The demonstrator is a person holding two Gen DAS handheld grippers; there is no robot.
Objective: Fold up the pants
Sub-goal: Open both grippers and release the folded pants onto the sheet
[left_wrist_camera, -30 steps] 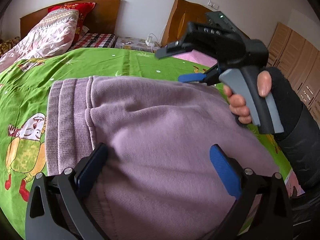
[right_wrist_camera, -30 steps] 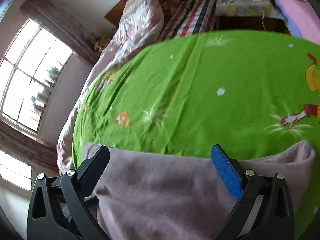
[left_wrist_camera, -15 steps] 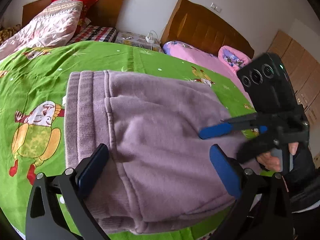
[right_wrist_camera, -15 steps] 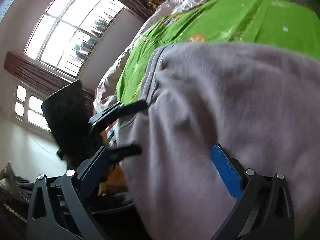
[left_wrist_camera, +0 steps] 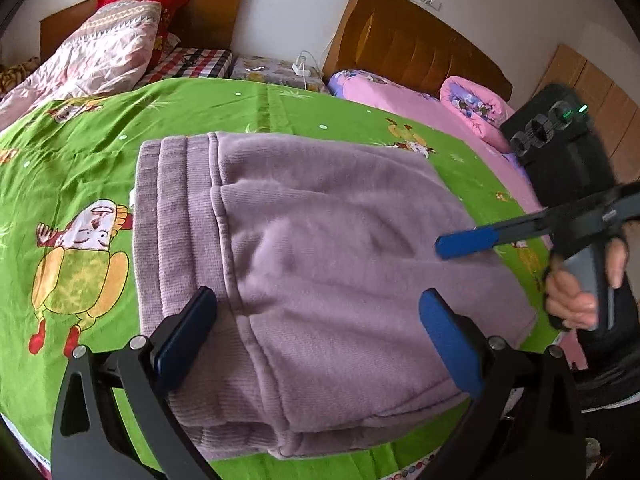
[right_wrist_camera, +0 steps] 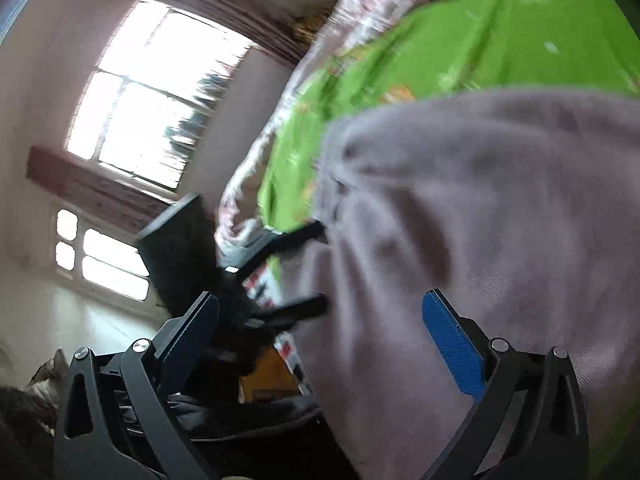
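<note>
Purple pants [left_wrist_camera: 328,264] lie folded on the green sheet [left_wrist_camera: 80,152]; both your grippers [left_wrist_camera: 316,336] [right_wrist_camera: 320,340] gape empty (fold apparently finished). Next, tidy edges.

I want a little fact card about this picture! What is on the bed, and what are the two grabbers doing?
Thing being folded: purple pants, lying folded in a bundle
Where: on the green cartoon bedsheet
Waistband: on the left side of the bundle in the left camera
Left gripper: open, above the near edge of the pants, holding nothing
Right gripper: open, holding nothing, by the right side of the pants
Behind: pink quilt, wooden headboard
</note>
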